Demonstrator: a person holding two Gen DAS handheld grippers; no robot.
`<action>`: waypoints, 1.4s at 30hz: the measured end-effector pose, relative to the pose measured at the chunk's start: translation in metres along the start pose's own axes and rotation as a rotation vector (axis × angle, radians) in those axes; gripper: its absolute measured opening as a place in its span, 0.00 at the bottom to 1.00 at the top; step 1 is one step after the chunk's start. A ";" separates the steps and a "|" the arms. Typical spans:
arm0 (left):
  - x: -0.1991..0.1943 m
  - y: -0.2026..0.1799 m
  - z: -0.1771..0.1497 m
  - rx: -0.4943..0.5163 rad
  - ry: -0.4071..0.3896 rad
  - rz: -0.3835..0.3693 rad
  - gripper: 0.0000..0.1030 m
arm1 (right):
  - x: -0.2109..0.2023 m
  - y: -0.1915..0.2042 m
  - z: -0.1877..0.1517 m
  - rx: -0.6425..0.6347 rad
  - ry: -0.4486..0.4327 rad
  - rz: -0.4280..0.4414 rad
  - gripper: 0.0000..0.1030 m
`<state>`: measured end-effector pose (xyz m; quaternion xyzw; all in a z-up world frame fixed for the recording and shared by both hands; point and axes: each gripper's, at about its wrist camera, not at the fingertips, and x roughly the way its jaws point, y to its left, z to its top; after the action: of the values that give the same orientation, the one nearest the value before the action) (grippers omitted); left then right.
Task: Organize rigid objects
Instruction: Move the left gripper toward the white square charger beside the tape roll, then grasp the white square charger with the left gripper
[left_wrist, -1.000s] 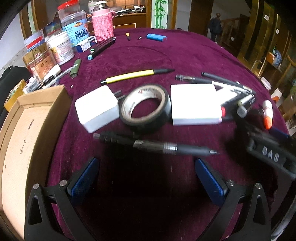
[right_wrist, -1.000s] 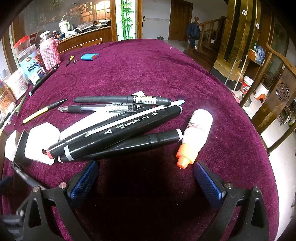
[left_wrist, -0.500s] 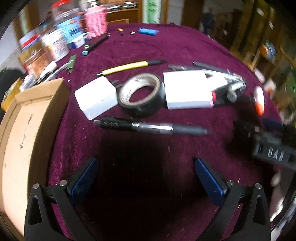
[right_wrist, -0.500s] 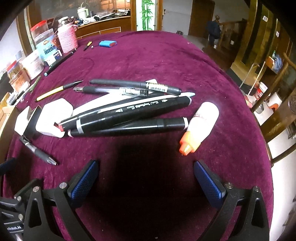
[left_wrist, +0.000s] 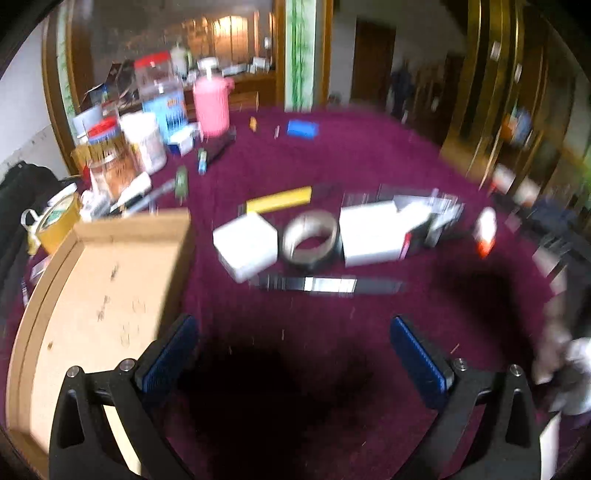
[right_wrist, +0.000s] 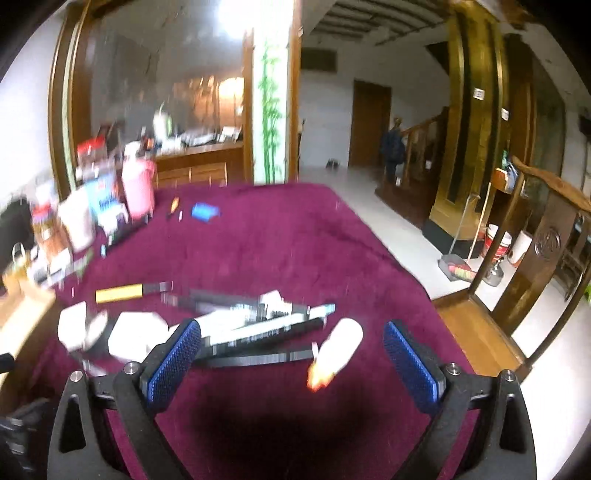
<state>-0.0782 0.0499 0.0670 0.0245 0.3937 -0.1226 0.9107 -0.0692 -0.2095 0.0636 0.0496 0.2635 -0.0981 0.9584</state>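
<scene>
Both views are blurred by motion. In the left wrist view a black and silver pen (left_wrist: 327, 285) lies nearest, with a white block (left_wrist: 245, 246), a tape roll (left_wrist: 310, 240), a second white block (left_wrist: 371, 236) and a yellow pen (left_wrist: 279, 199) behind it. My left gripper (left_wrist: 291, 350) is open and empty, above the cloth short of the pen. In the right wrist view a pile of black markers (right_wrist: 258, 332) and a white bottle with an orange cap (right_wrist: 338, 350) lie just beyond my right gripper (right_wrist: 291, 354), which is open and empty.
An open cardboard box (left_wrist: 99, 295) sits at the left on the maroon tablecloth (left_wrist: 369, 166). Jars and a pink cup (left_wrist: 211, 107) crowd the far left edge. A blue lighter (left_wrist: 302, 129) lies far back. The table's right edge (right_wrist: 424, 295) drops to the floor.
Both grippers have pulled back and risen, so the objects look smaller and farther and more of the room shows. Both stay open. The objects have not moved.
</scene>
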 end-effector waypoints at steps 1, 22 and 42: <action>-0.001 0.006 0.006 -0.011 -0.012 -0.028 1.00 | 0.003 -0.004 -0.002 0.032 -0.002 0.002 0.97; 0.107 -0.073 0.074 0.242 0.196 -0.153 0.53 | 0.045 -0.030 -0.019 0.168 0.191 0.090 0.97; 0.068 -0.085 0.048 0.337 0.269 -0.365 0.66 | 0.057 -0.034 -0.022 0.211 0.270 0.123 0.97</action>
<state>-0.0196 -0.0531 0.0553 0.1201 0.4830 -0.3441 0.7962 -0.0394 -0.2490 0.0136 0.1783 0.3745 -0.0590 0.9080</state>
